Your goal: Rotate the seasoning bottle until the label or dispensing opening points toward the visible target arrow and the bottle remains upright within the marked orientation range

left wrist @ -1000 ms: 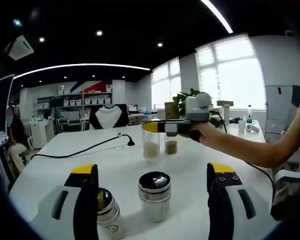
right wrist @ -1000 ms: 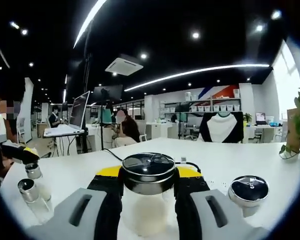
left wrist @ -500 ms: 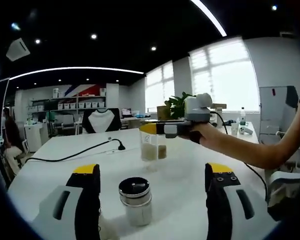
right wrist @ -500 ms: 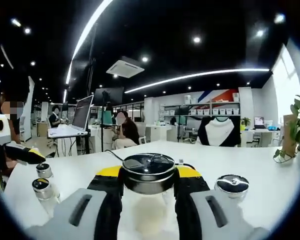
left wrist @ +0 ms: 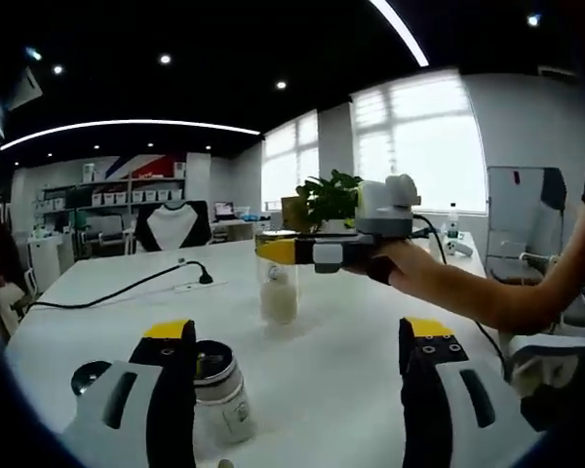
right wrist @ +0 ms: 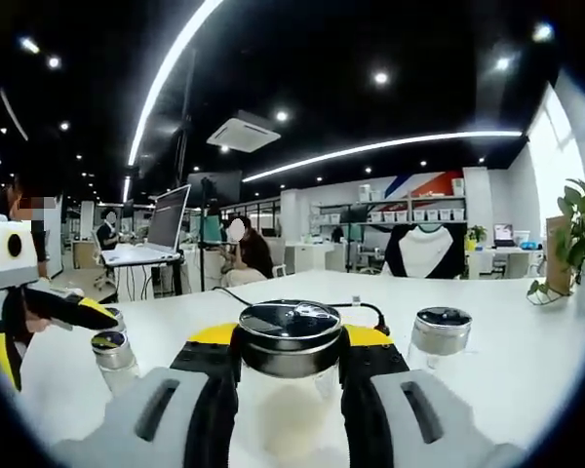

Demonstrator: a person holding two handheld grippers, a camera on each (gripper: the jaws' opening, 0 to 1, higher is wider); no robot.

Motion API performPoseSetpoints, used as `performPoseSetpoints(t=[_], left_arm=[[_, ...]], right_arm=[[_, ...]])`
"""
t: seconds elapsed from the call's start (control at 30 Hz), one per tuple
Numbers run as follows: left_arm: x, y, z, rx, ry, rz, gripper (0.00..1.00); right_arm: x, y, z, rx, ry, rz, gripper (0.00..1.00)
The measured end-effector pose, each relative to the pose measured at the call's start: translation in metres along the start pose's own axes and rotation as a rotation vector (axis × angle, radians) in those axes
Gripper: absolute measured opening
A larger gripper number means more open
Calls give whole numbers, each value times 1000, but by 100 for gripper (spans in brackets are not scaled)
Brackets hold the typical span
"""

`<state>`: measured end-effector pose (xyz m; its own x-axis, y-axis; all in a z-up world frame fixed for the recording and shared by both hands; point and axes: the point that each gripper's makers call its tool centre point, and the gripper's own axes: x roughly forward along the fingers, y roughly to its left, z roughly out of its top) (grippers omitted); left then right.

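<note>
Right gripper (right wrist: 290, 375): jaws pinching clear glass seasoning bottle with dark metal lid (right wrist: 290, 343), upright.
Left gripper (left wrist: 297, 356): jaws spread wide, grasping nothing; small steel-capped shaker (left wrist: 217, 388) beside left jaw on white table (left wrist: 341, 361).

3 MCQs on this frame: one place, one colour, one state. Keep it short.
1. Where is the clear seasoning jar with the black and silver lid?
A. between the right tongs' jaws
B. lying on the floor
C. on the far shelf

2. What colour are the tips of the left tongs?
A. red
B. yellow
C. green

3. How do the left tongs stand?
A. shut on a cable
B. shut on a jar
C. open, gripping nothing

Key: 1 A, the clear seasoning jar sits clamped in the right tongs, as the left gripper view also shows over the white table. 2 B, the left tongs end in yellow pads. 3 C, their jaws stand wide apart, with a small silver-capped shaker beside the left-hand one, not between them.
</note>
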<state>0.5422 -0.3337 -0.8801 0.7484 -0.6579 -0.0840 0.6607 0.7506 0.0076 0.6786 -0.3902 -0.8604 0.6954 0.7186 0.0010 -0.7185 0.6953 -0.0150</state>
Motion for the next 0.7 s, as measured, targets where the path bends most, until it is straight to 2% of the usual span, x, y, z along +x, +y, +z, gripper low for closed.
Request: performPoseSetpoints(t=[0.3,0.47,0.53,0.6,0.7], left_arm=[[9,-19,1,18,-6,-28,89],[14,-27,-4,34,10,-35,89],[17,-28,-5,51,-2,-23,88],[20,-24,-9,77,15,9,86],[22,-25,-13,82,17,14,86]], right_arm=[[-15,13,2,0,-13,19,37],[-24,22,-1,9,-14,27,37],[-28,25,-3,13,-16,26,37],[-31,28,-5,17,-15,28,37],[-36,35,-6,27,-20,34,37]])
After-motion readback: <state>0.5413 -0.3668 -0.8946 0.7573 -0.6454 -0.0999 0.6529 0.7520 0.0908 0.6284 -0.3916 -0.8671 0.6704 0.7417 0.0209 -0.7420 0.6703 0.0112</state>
